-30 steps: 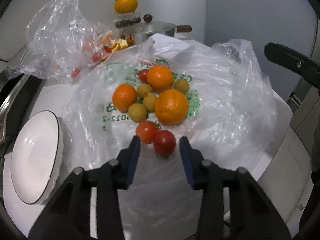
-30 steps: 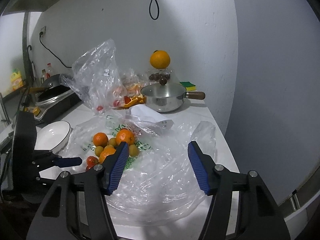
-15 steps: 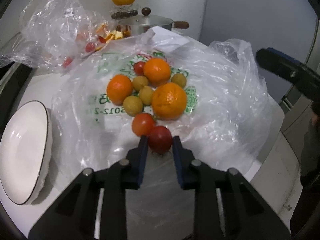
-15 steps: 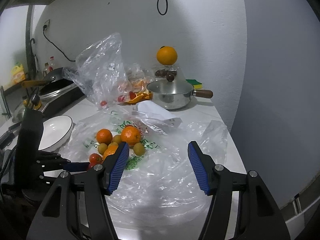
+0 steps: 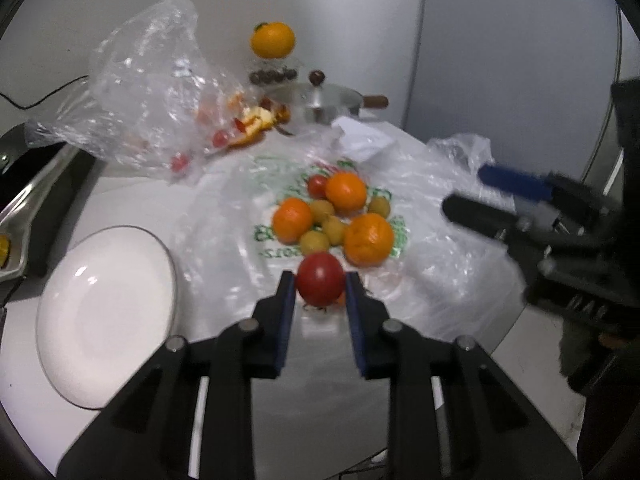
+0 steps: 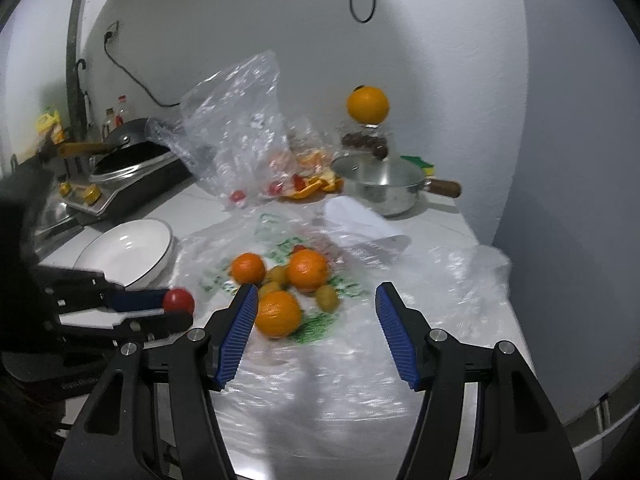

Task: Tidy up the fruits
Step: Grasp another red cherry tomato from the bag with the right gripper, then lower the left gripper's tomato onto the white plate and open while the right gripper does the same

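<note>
The red tomato sits clamped between the blue pads of the left gripper, lifted clear of the white counter at the near edge of the flattened plastic bag. Just beyond it on that bag lies the pile of fruit: three oranges, several small yellow-green fruits and another small tomato at the back. A sliver of orange-red fruit peeks out under the held tomato, mostly hidden. To the left of the bag stands an empty white bowl with a dark rim. The right gripper hangs over the near right part of the bag with its jaws apart and nothing between them. Farther back are a crumpled clear bag with peels and small red fruits, a lidded steel pot and one more orange perched on a jar.
</note>
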Action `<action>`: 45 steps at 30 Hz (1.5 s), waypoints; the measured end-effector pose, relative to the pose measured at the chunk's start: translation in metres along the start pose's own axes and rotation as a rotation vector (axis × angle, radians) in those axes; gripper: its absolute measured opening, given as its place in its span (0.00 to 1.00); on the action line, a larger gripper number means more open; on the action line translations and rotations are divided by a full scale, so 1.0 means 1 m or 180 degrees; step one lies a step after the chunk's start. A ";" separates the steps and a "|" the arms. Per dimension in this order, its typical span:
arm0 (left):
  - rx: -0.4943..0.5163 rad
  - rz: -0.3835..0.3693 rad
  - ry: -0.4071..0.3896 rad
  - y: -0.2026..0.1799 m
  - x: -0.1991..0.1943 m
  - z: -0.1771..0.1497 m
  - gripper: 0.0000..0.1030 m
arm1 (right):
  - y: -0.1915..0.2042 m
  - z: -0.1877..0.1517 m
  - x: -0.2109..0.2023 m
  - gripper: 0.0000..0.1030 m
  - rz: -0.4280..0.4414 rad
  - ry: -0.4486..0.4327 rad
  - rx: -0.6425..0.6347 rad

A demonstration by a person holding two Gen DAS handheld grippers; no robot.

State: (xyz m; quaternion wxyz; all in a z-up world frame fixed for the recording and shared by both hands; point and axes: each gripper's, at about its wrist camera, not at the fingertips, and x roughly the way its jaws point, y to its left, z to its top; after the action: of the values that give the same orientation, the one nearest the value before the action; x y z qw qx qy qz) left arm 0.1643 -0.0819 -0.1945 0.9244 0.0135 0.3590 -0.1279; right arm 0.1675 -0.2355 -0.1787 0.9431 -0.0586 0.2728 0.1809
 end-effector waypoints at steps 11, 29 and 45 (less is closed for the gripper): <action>-0.0120 0.0067 -0.0203 0.040 -0.025 -0.011 0.25 | 0.049 -0.014 0.038 0.49 0.0115 0.0331 -0.0077; -0.0359 0.0151 -0.0317 0.090 -0.052 -0.035 0.25 | 0.086 -0.027 0.081 0.41 -0.0055 0.0734 -0.0143; -0.0472 0.0199 -0.0356 0.114 -0.067 -0.050 0.25 | 0.096 -0.021 0.078 0.29 -0.0182 0.0687 -0.0159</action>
State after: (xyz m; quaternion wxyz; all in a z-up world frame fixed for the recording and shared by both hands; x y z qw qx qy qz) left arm 0.1115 0.0492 -0.1942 0.9450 -0.0510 0.3147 -0.0727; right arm 0.1822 -0.1269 -0.2392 0.9113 -0.1091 0.3663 0.1533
